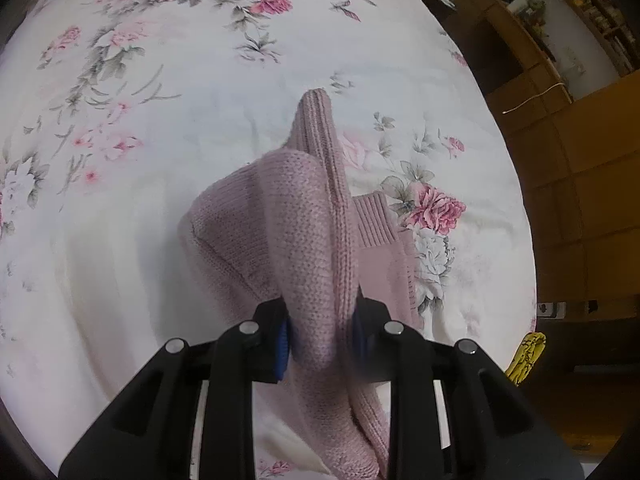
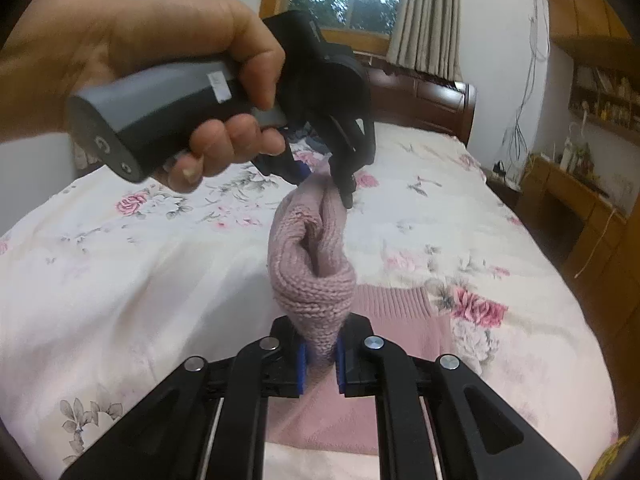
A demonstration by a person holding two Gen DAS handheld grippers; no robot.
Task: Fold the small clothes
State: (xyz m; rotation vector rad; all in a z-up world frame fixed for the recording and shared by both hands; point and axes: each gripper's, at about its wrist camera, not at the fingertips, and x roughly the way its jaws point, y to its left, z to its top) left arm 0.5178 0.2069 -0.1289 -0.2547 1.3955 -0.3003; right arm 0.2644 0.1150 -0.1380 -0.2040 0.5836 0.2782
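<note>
Now both tools grip the pink knitted sweater (image 2: 312, 276), lifted above the floral-sheeted bed (image 2: 120, 280): left tool (image 1: 320, 334) and right tool (image 2: 320, 360) clamped on bunched knit. Mid-fold, I'd say; next, lay it flat over its lower part.

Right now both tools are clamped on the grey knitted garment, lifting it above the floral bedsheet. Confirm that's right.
Not quite: the garment is pink, not grey. The right wrist view shows the pink knitted garment pinched in the right tool and, farther off, in the left tool. The rest holds: both tools are shut on it, lifting it above the floral bedsheet.
</note>
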